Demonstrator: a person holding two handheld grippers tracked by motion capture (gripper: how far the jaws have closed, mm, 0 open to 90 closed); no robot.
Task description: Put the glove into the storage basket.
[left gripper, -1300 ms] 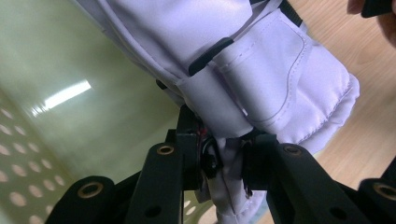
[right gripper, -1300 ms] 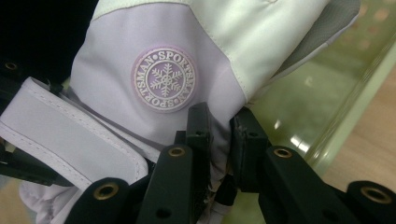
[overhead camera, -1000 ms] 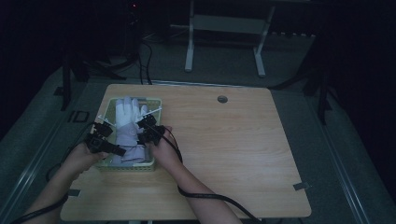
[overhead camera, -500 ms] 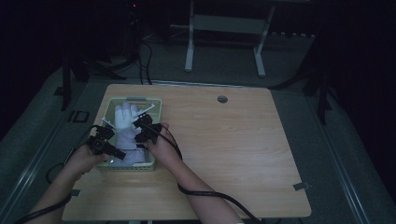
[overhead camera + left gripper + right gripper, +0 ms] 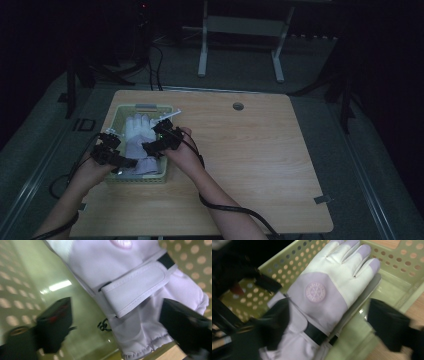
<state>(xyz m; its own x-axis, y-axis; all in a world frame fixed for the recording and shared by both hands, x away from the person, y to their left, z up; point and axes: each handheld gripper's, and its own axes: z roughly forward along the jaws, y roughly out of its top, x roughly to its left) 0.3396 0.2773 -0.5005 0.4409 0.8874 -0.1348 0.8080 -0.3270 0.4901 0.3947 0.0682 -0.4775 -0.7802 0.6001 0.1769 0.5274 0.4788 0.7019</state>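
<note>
Your high view is dim, with the room beyond the pale wooden table [image 5: 260,150] nearly black. Your gripper views are brighter but soft: black jaws smear, and glare streaks the perforated green plastic basket [image 5: 60,285].

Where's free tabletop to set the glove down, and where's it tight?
Free: the bare table right of the green basket, up to the round hole. Crowded: the basket itself, where the glove, left gripper and right gripper bunch together.

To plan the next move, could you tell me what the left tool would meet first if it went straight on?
Most likely the glove: its cuff lies between the open jaws of the left tool, though depth is unclear.
</note>
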